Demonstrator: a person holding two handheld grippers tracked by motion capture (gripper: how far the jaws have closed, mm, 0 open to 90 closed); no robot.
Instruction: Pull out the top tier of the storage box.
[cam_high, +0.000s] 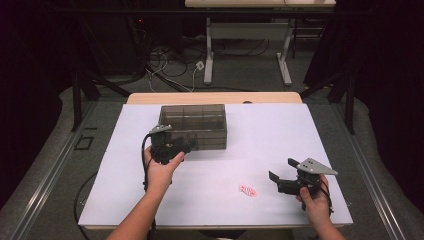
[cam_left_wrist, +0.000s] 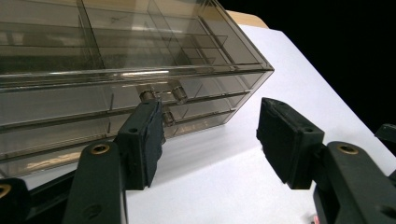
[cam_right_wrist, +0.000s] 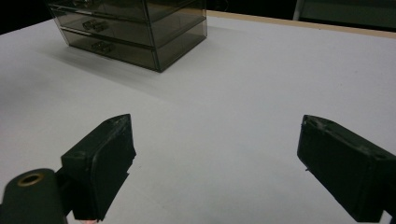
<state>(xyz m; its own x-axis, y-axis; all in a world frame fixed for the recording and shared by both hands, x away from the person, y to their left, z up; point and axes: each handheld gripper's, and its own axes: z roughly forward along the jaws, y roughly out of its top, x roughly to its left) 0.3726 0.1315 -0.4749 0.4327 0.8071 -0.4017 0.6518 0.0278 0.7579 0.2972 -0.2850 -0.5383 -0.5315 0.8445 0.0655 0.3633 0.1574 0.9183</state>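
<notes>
Drawer box (cam_high: 194, 126): smoky plastic, far left of the white table (cam_high: 260, 150).
Top drawer knob (cam_left_wrist: 178, 93): just ahead of the left gripper (cam_left_wrist: 210, 140), off-centre toward its left jaw.
Left gripper jaws: apart, gripping nothing (knob not yet between them).
Right gripper (cam_high: 284, 175): jaws apart, idle, well away.

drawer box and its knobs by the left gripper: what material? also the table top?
Drawer box: smoke-tinted clear plastic, likely acrylic, glossy; the inner dividers show through the walls and the edges catch highlights.
Knobs: look like polished metal, silvery with bright glints; chromed plastic can't be ruled out.
Table top: matte white sheet, no reflections, laid over a board with a light wood-look edge; laminate or paper, hard to tell.
</notes>
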